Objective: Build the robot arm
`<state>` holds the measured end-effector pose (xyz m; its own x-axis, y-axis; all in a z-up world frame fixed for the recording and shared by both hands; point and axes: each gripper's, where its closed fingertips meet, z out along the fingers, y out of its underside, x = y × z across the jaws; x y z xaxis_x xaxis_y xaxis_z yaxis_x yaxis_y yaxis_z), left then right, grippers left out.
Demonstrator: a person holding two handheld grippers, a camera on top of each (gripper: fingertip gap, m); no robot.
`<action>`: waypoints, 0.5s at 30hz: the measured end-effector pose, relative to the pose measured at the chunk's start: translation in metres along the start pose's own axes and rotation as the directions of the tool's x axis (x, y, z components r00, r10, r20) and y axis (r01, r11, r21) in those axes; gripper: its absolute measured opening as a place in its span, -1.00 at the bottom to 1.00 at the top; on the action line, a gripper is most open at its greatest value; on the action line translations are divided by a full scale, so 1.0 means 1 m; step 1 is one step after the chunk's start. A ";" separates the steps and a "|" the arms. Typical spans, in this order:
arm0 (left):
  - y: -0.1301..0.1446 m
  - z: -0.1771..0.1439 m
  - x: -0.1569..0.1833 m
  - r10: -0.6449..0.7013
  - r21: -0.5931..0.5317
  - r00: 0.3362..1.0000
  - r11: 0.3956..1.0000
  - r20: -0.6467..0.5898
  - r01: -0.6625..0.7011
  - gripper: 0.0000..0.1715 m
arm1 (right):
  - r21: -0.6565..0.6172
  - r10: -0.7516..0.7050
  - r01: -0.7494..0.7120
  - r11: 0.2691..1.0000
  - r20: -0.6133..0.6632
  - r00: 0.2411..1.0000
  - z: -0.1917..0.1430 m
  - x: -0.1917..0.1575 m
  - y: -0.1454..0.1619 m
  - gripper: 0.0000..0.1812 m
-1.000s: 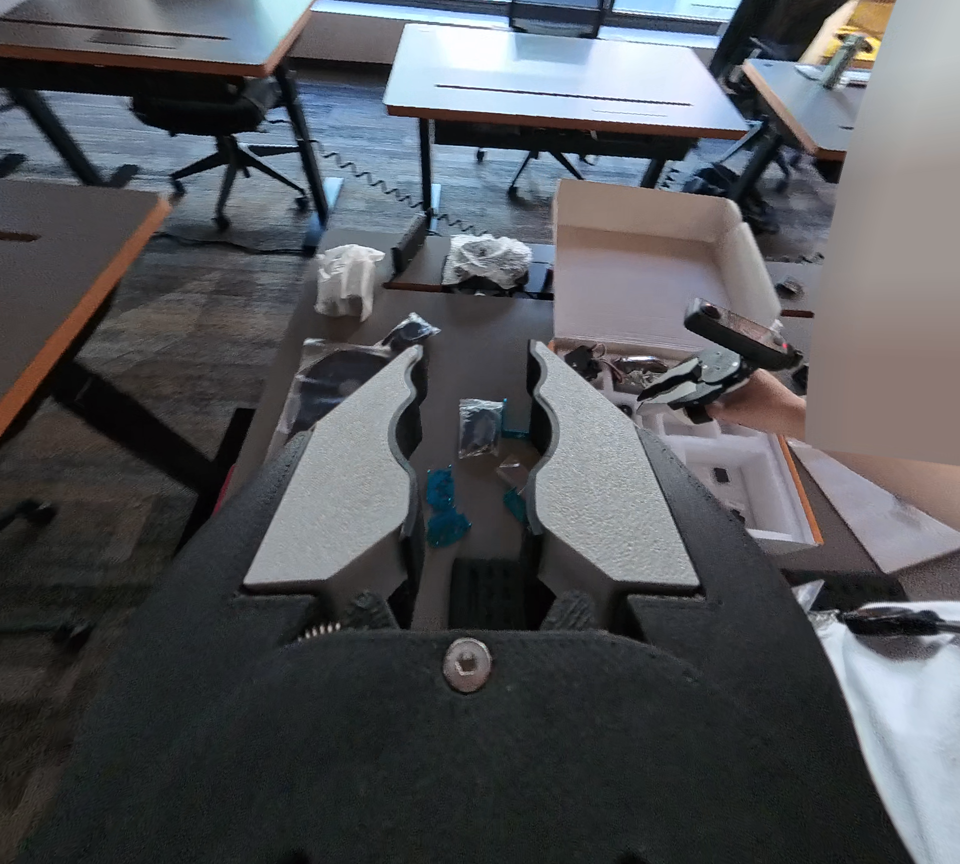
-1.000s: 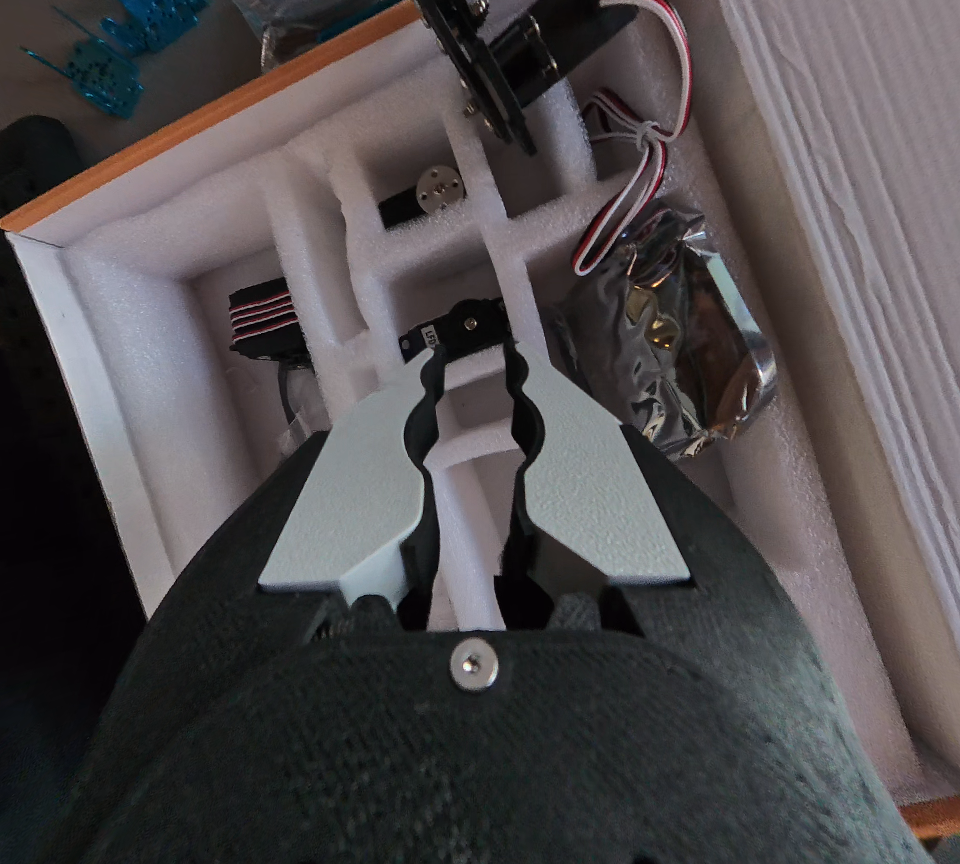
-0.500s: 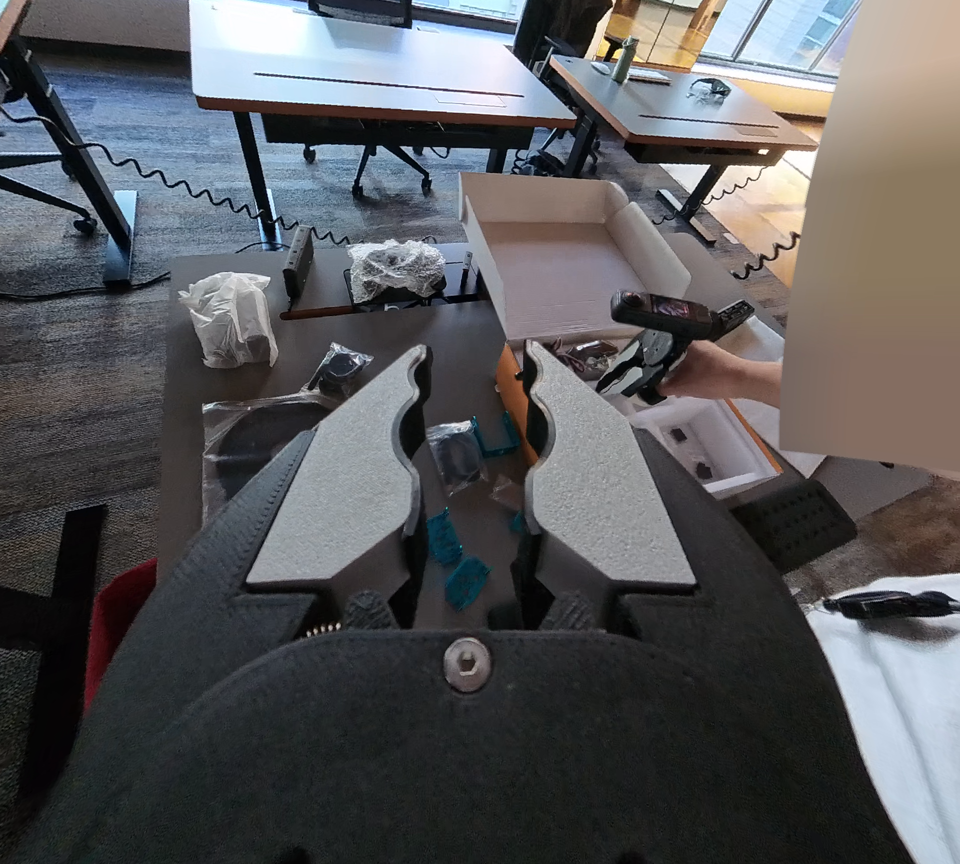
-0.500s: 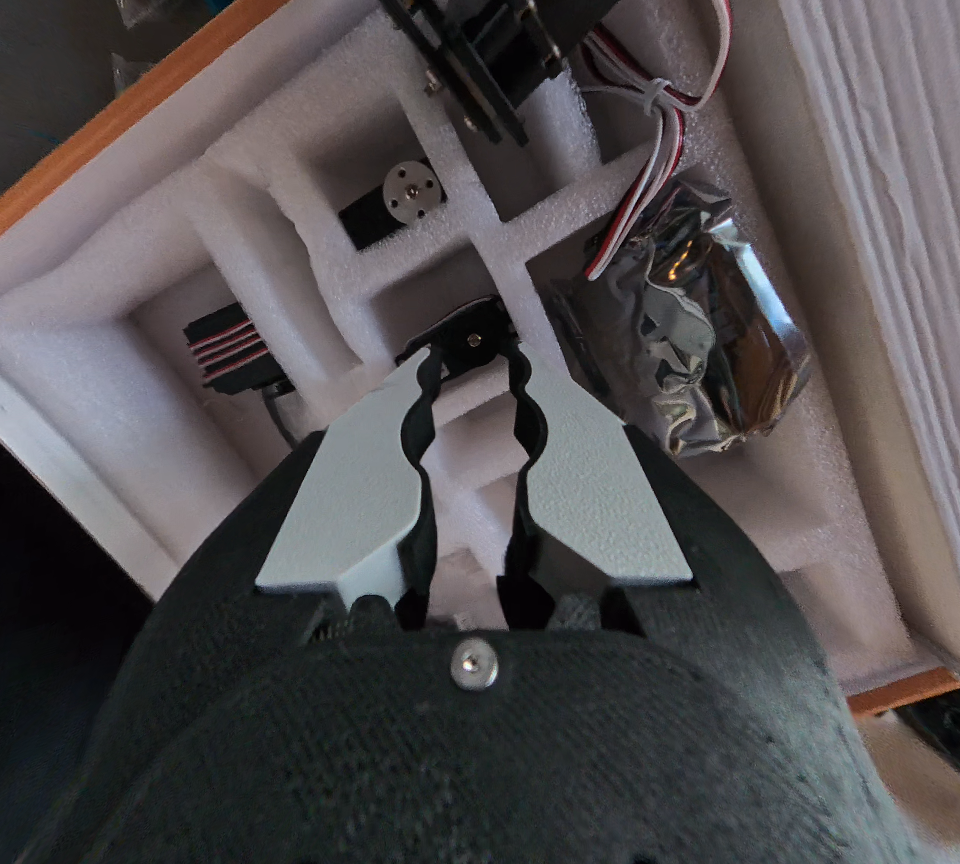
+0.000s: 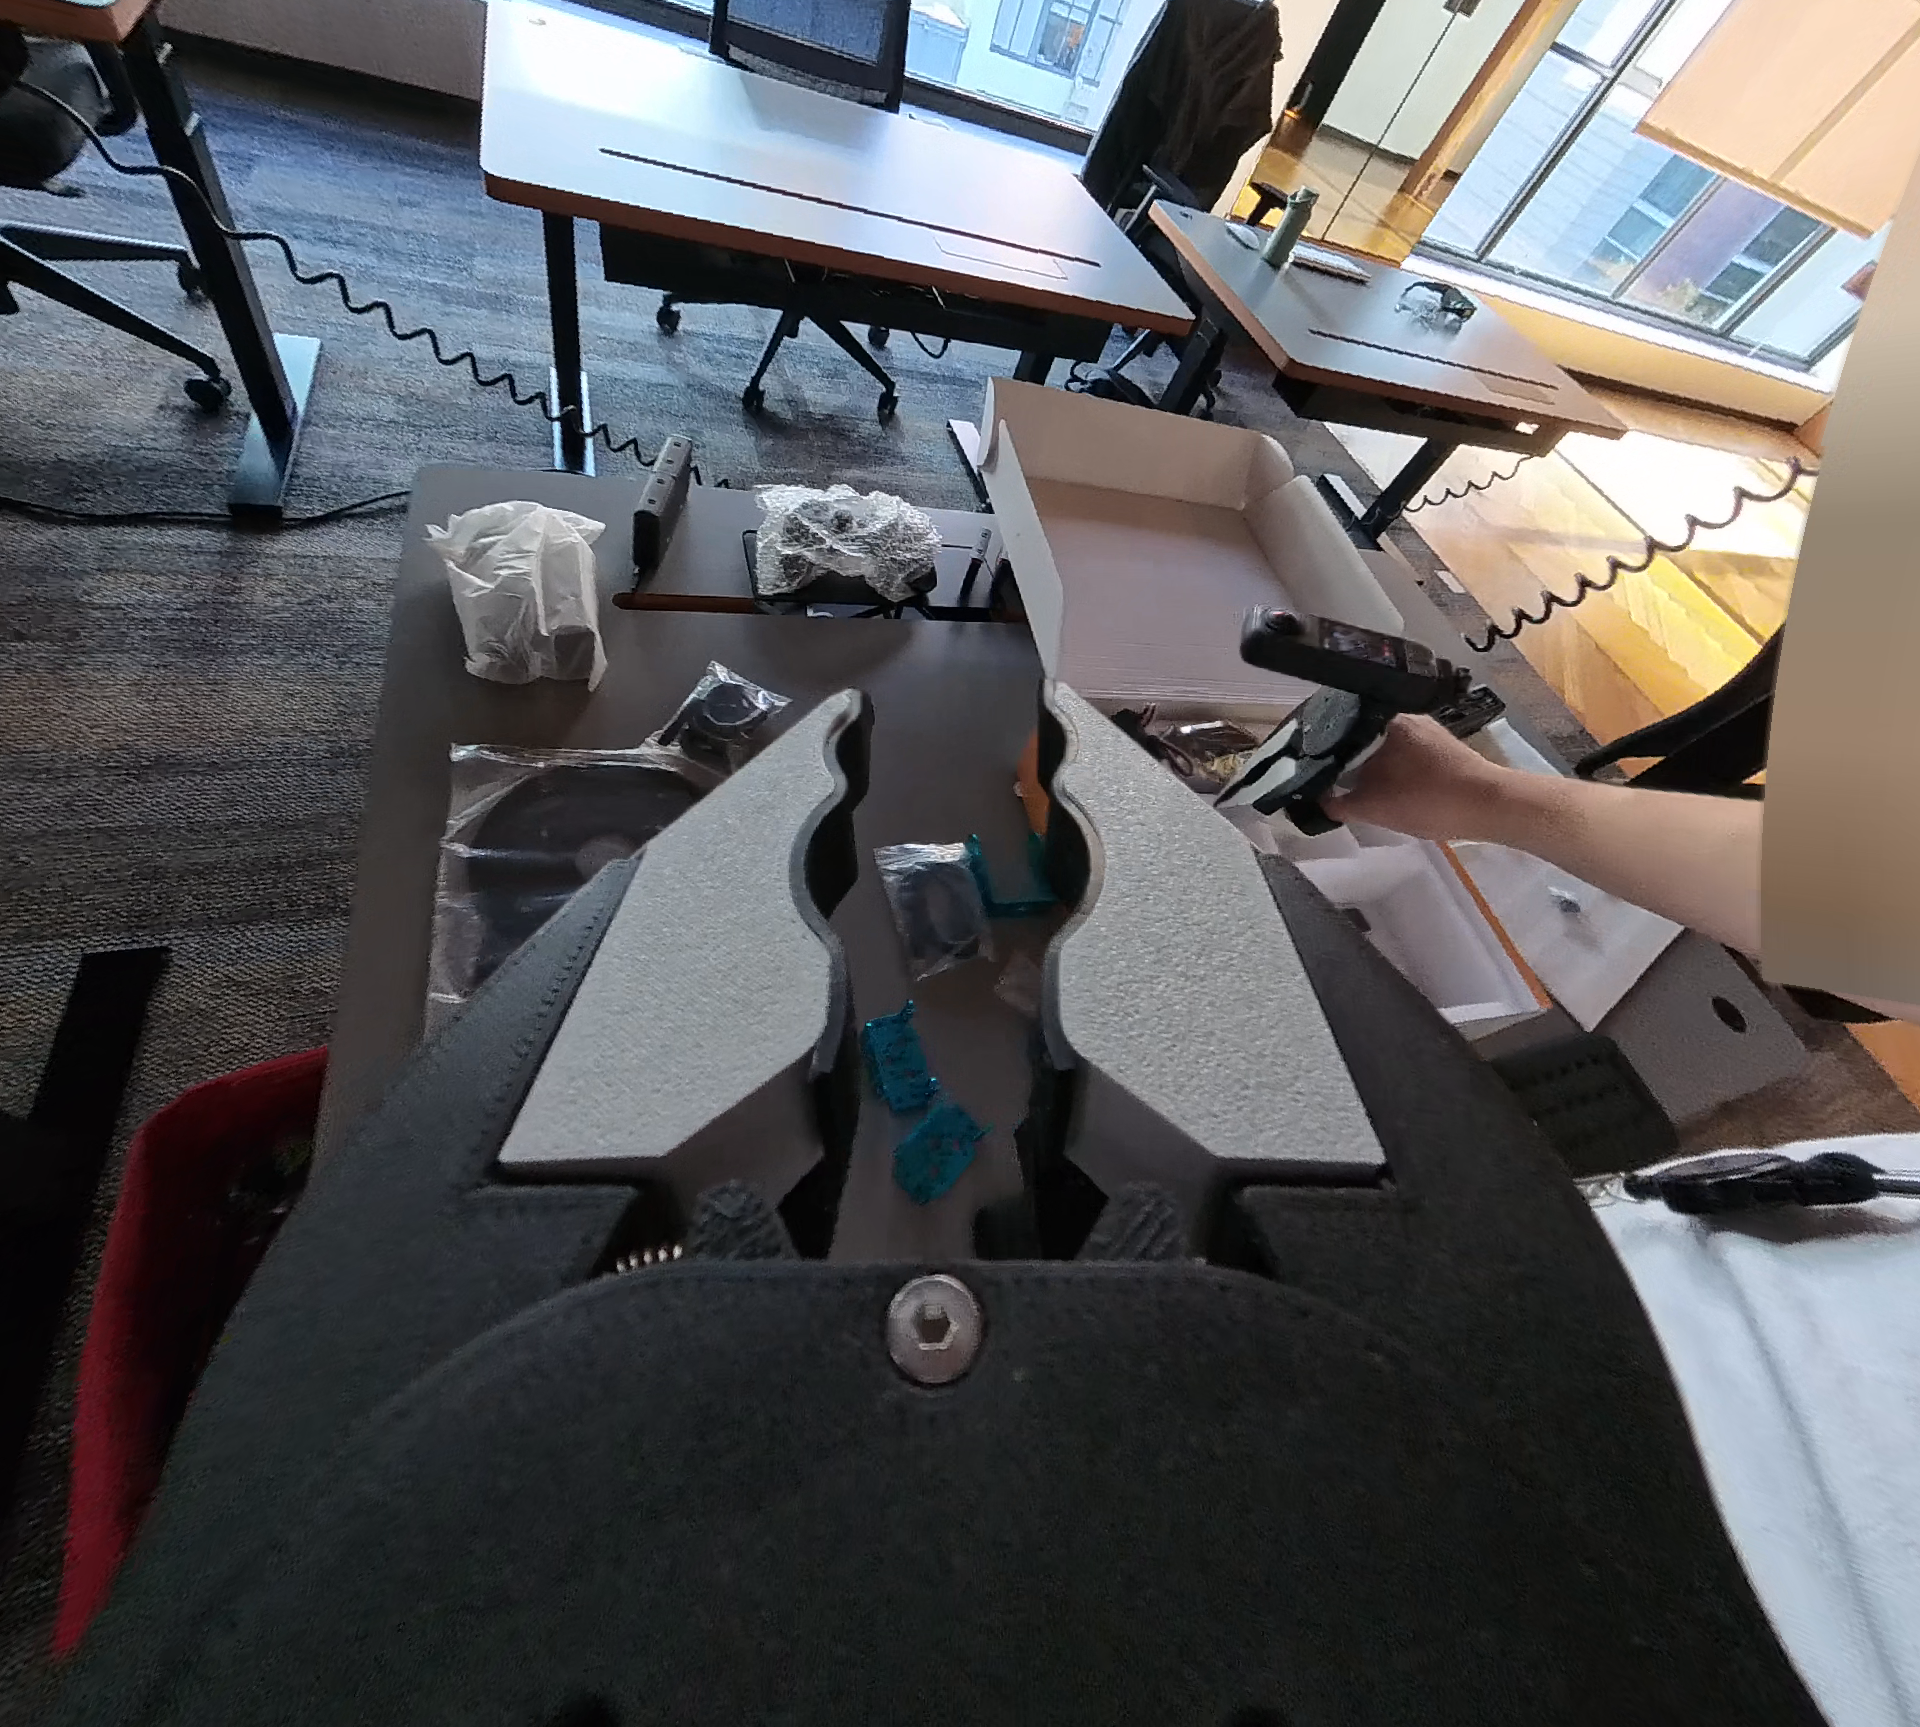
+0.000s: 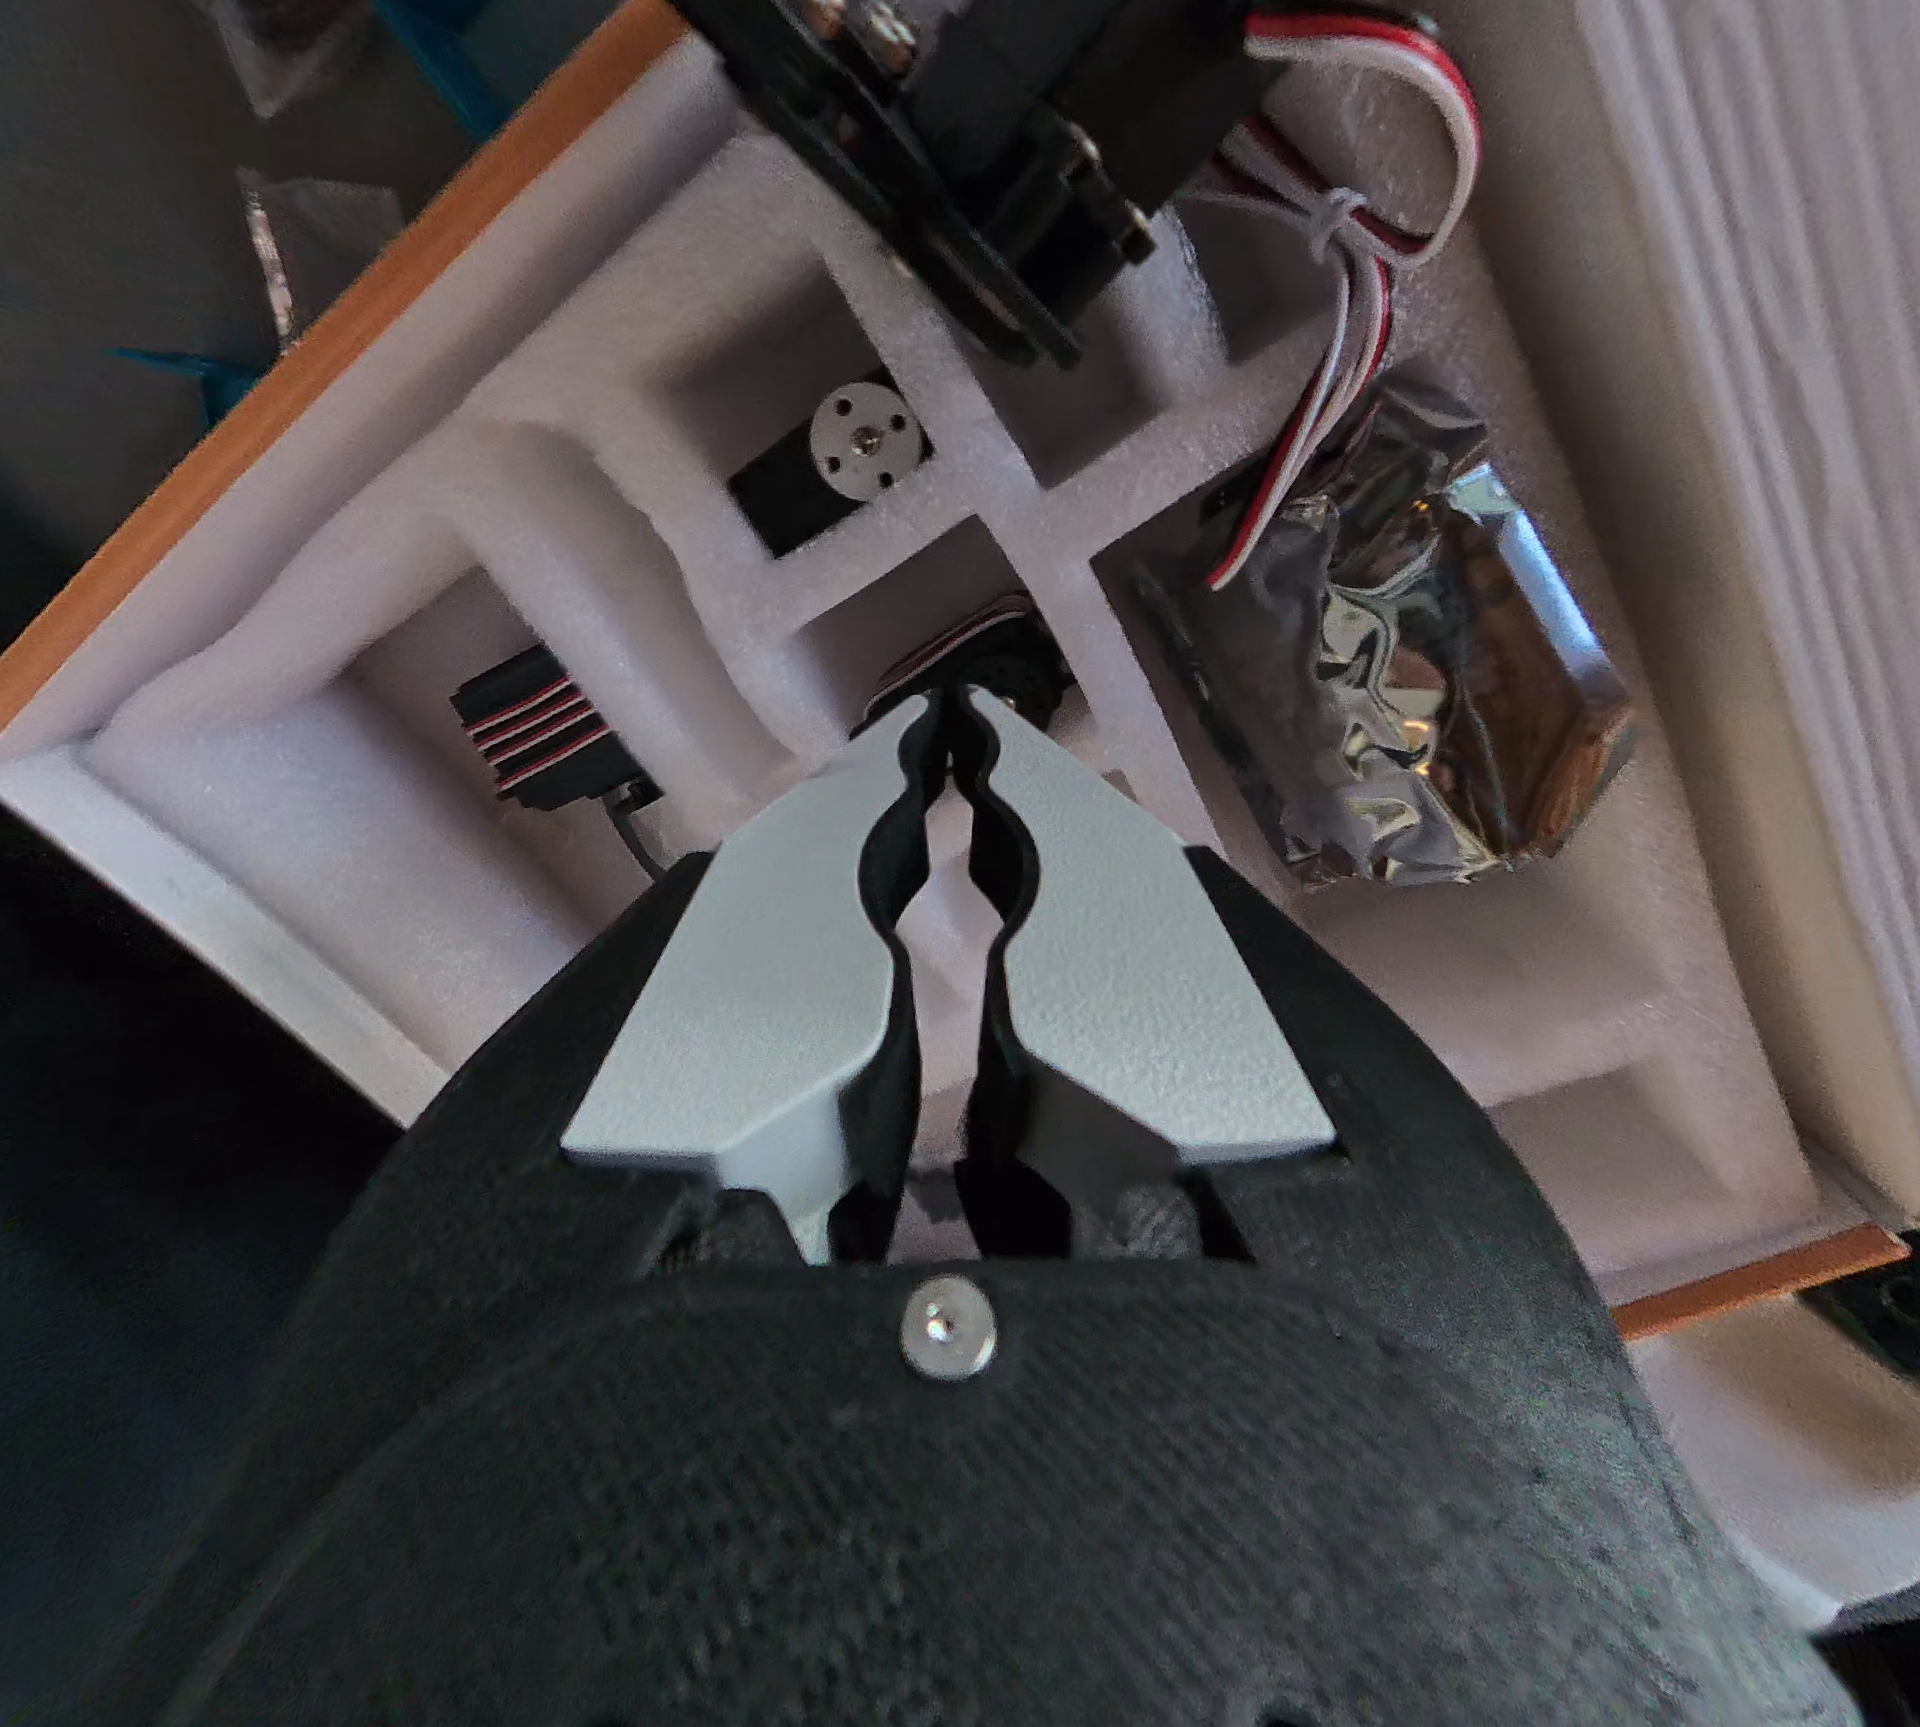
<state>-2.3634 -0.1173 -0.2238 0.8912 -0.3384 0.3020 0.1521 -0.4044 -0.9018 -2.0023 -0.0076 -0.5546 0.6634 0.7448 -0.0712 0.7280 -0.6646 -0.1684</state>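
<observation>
My right gripper (image 6: 954,698) reaches down into the white foam tray (image 6: 582,472) of the open box, its fingers drawn almost together and pinching a small black motor (image 6: 1013,649) that sits in a pocket near the tray's middle. In the pocket just beyond that one lies another black motor with a round silver hub (image 6: 868,441). To the left of the pinched motor, a third pocket holds a black part with striped red and white wires (image 6: 525,727). To the right of the tray's middle a crinkled silver foil bag (image 6: 1392,680) lies in a long pocket, and a red and white cable (image 6: 1340,243) runs from the bag up to a black bracket with a motor (image 6: 935,98) at the tray's far end. My left gripper (image 5: 951,727) hangs above the dark bench (image 5: 935,649), left of the box, with its fingers spread apart and nothing between them. On the bench under it lie small blue metal plates (image 5: 920,1106) and a clear bag of dark parts (image 5: 935,908). Farther from the box on the bench sit a white plastic bag (image 5: 520,586) and a bubble-wrapped bundle (image 5: 842,534). The box lid (image 5: 1153,555) stands open behind the tray.
</observation>
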 end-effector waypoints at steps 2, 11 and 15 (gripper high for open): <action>0.005 0.008 0.007 -0.012 -0.004 1.000 1.000 -0.019 0.012 -0.64 | 0.065 -0.056 0.057 0.996 -0.015 0.998 -0.009 -0.003 -0.001 -1.00; 0.014 0.038 0.053 -0.017 -0.025 0.995 1.000 -0.100 0.015 -0.64 | 0.011 0.047 -0.047 0.999 -0.036 0.998 0.004 0.001 0.008 -0.67; 0.017 0.038 0.064 -0.012 -0.048 0.993 0.999 -0.121 0.006 -0.62 | -0.093 0.007 -0.017 0.995 -0.111 0.994 0.016 0.007 0.013 -0.66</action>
<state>-2.2876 -0.1134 -0.2319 0.8314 -0.4336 0.3476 0.1367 -0.4467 -0.8842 -1.9906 -0.0101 -0.5735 0.6836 0.7289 0.0376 0.7293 -0.6801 -0.0748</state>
